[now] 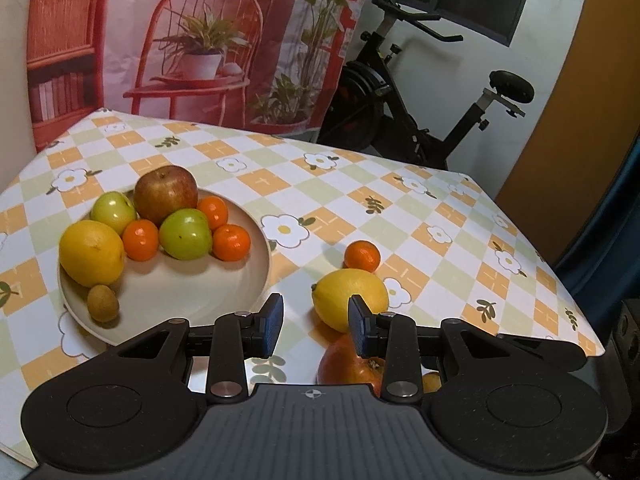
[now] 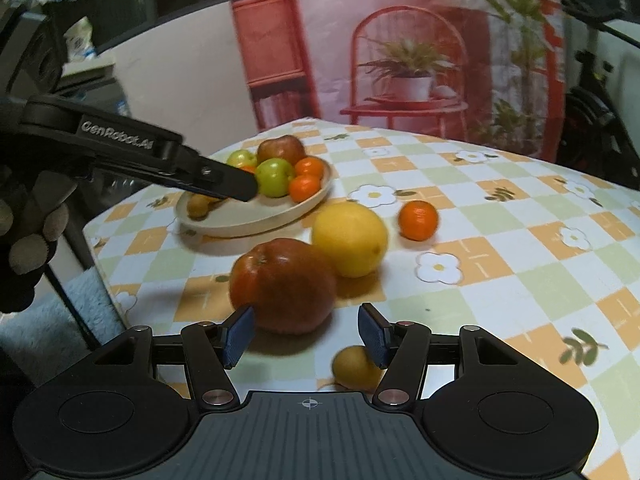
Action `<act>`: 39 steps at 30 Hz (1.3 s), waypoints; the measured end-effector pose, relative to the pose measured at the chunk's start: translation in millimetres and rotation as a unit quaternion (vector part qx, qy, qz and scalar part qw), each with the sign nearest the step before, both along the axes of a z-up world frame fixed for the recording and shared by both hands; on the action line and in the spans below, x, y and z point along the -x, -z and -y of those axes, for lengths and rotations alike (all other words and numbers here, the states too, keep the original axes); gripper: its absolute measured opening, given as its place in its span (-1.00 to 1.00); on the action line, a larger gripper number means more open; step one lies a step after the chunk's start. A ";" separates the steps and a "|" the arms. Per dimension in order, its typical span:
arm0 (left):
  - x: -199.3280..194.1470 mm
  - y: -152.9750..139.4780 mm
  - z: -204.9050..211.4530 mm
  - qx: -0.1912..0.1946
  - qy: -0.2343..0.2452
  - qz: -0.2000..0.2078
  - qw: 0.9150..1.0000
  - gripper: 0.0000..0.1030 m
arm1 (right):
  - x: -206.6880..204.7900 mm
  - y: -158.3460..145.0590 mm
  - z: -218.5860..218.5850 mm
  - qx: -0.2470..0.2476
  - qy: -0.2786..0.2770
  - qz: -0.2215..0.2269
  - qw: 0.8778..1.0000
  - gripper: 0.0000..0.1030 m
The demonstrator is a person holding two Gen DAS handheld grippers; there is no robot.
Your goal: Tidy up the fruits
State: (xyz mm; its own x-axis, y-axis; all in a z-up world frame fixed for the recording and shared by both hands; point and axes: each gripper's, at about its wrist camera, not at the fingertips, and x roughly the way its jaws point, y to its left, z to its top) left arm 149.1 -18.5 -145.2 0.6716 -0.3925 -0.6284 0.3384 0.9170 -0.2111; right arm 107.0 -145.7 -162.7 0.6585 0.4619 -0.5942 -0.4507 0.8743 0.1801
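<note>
A beige plate (image 1: 168,300) at the left holds two red-and-green apples, a lemon, three tangerines and a small brown fruit. Loose on the checked cloth lie a lemon (image 1: 344,296), a tangerine (image 1: 362,255), a red apple (image 1: 348,364) and a small yellow fruit (image 2: 354,368). My left gripper (image 1: 316,324) hovers between plate and loose lemon, jaws narrowly apart and empty. My right gripper (image 2: 306,334) is open just short of the red apple (image 2: 284,284), its pads level with the apple's near side and not pressing it. Behind the apple sit the lemon (image 2: 350,240) and tangerine (image 2: 418,220).
The table's right edge (image 1: 560,292) and near-left corner (image 2: 104,248) drop off close by. A printed backdrop (image 1: 200,40) hangs behind the table and an exercise bike (image 1: 420,112) stands past the far edge. The left gripper (image 2: 224,180) and a gloved hand (image 2: 28,240) cross the right wrist view.
</note>
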 end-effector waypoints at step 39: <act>-19.5 38.3 2.7 0.080 0.051 -0.091 0.991 -0.03 | -26.1 6.4 -24.7 0.019 -0.041 -0.024 0.999 0.22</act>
State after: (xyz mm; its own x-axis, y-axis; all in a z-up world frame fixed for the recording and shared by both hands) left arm 168.6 -21.2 -183.5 0.5047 -0.5564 -0.6601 0.3708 0.8302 -0.4163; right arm 133.1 -121.0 -169.1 0.5895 0.4893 -0.6427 -0.5132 0.8413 0.1698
